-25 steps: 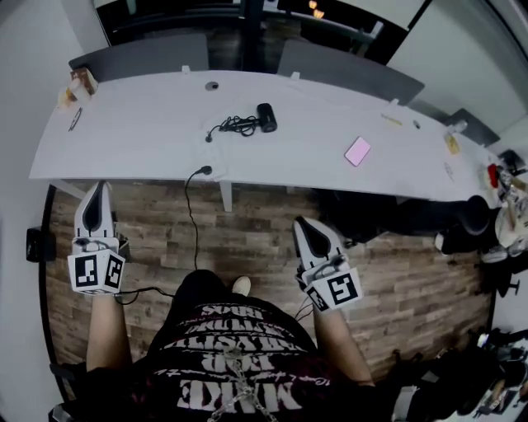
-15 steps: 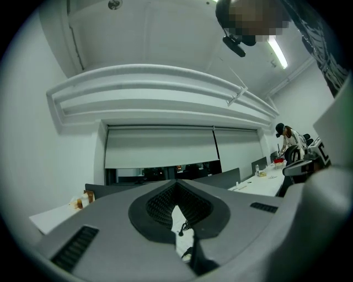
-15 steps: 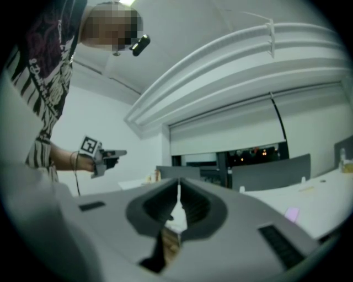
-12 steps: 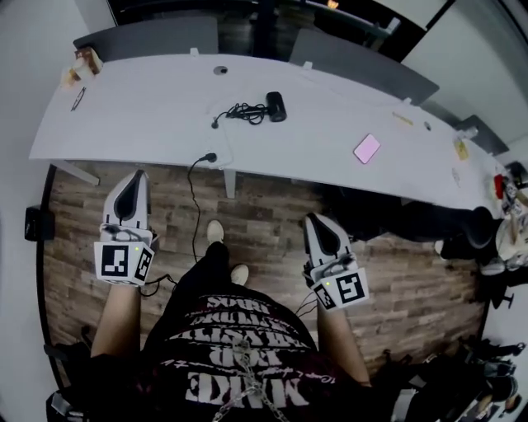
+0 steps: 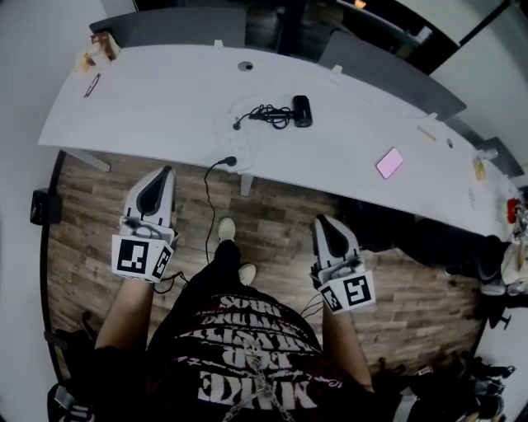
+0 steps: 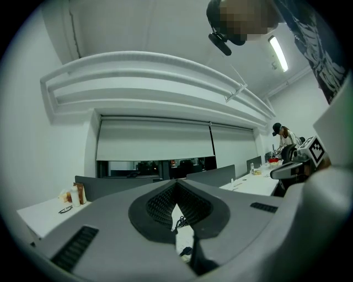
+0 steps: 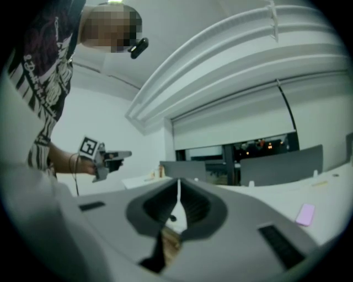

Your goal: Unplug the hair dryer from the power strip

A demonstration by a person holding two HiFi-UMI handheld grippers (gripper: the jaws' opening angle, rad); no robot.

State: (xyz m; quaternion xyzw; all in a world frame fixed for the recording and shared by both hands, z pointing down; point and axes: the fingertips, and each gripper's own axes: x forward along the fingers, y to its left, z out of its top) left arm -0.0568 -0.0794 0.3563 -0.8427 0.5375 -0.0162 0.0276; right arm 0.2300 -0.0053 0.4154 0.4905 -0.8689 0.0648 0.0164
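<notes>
A black hair dryer point(image 5: 302, 110) lies on the long white table point(image 5: 165, 107), its black cord point(image 5: 262, 115) bunched to its left. A black plug point(image 5: 230, 161) sits at the table's front edge, and a cable hangs from it to the floor. The white power strip is hard to make out against the tabletop. My left gripper point(image 5: 162, 171) is held over the wooden floor short of the table, shut and empty, pointing level at it. My right gripper point(image 5: 320, 221) is further right and lower in the head view, also shut and empty. The cord point(image 6: 180, 221) shows past the left gripper point(image 6: 176, 183).
A pink phone point(image 5: 389, 162) lies on the table's right part. Small bottles point(image 5: 99, 51) and a dark item point(image 5: 91, 85) sit at its far left end. Grey partitions point(image 5: 173, 25) stand behind it. A table leg point(image 5: 245, 183) and my feet point(image 5: 225, 231) are below.
The person has stepped toward the table. My left gripper has moved right and closer to the table edge; the right has shifted slightly. Both stayed shut.
</notes>
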